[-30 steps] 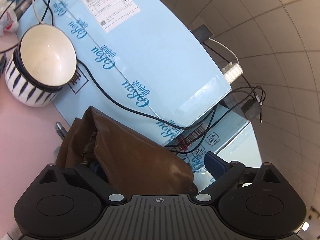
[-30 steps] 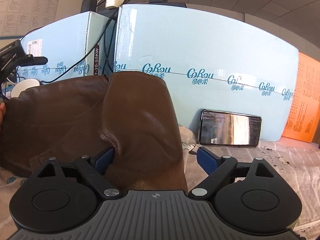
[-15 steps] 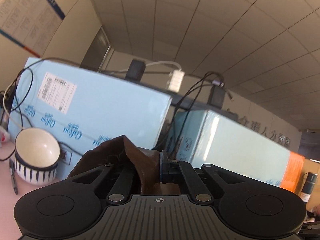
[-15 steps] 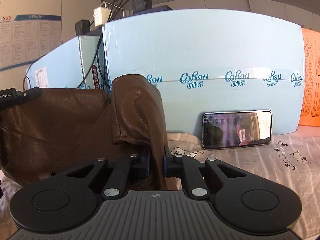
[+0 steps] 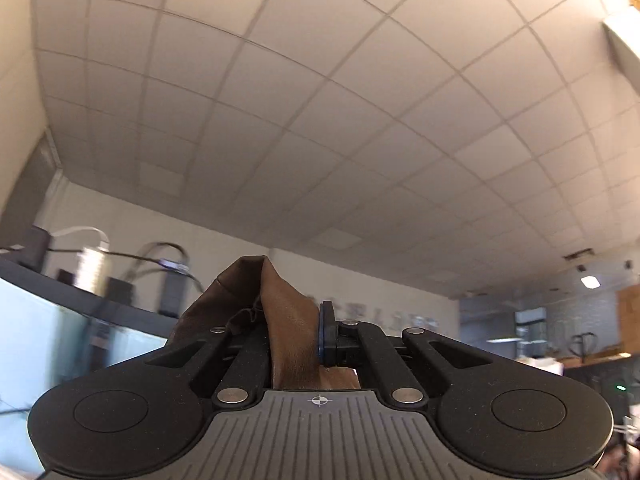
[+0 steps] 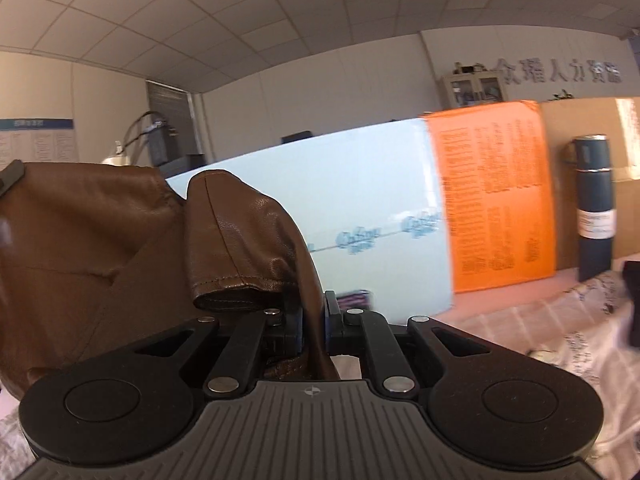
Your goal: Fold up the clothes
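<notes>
Both grippers, the left gripper point(image 5: 294, 344) and right gripper point(image 6: 312, 326), having just clamped the brown leather garment point(image 6: 120, 248), are now lifting it above the pale blue box point(image 6: 372, 200), starting the fold.

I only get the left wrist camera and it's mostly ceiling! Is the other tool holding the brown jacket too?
Observer: Yes, the right tool is shut on the brown jacket.
Operator: What's behind it?
Observer: A light blue box, with an orange box beside it.
Operator: Anything else over there?
Observer: A dark flask stands upright by the orange box.
</notes>
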Tool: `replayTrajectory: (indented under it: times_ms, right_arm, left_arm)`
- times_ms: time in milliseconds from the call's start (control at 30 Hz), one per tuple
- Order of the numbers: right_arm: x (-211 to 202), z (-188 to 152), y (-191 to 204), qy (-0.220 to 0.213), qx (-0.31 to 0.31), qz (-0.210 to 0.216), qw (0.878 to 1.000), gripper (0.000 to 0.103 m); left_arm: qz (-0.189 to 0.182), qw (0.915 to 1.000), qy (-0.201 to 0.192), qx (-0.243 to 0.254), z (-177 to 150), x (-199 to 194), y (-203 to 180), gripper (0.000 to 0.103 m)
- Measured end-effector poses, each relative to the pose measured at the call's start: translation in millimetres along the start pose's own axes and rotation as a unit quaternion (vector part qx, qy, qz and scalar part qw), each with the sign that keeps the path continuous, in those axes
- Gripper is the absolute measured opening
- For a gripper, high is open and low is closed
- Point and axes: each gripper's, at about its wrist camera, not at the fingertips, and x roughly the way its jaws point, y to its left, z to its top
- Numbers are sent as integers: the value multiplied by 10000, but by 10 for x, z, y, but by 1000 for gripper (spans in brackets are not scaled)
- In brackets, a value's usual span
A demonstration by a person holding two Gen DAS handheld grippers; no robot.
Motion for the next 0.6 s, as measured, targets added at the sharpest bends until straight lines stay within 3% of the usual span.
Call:
replayTrajectory:
  times_ms: [100, 167, 233, 333, 400, 467, 533, 600]
  right_arm:
    - [-48, -89, -588, 444, 338, -559, 9969, 10]
    - [-67, -182, -955, 675, 702, -837, 9917, 16]
    - [-96, -280, -1292, 826, 1043, -1111, 9849, 26]
    - [-170, -358, -1649, 776, 1640, -1465, 9724, 40]
    - [-242, -335, -1795, 677, 1917, -1567, 9665, 49]
    - [-359, -298, -1871, 556, 2033, -1611, 9642, 69]
    - [-518, -240, -1878, 458, 2003, -1653, 9646, 76]
    - [-695, -172, -1889, 358, 2076, -1601, 9644, 81]
  left_arm:
    - [-1168, 9902, 756, 113, -269, -51, -382, 1]
    - [-1832, 9735, 1322, 352, -409, -153, -643, 1]
    - [-2246, 9565, 1799, 476, -481, -262, -805, 2]
    - [-2439, 9342, 2586, 280, -580, -360, -841, 3]
    - [-2346, 9222, 3069, 188, -686, -411, -820, 5]
    - [-2181, 9123, 3464, 113, -808, -439, -784, 9]
    - [-2028, 9082, 3662, 53, -897, -447, -764, 9]
    - [-1904, 9071, 3753, 16, -952, -447, -751, 19]
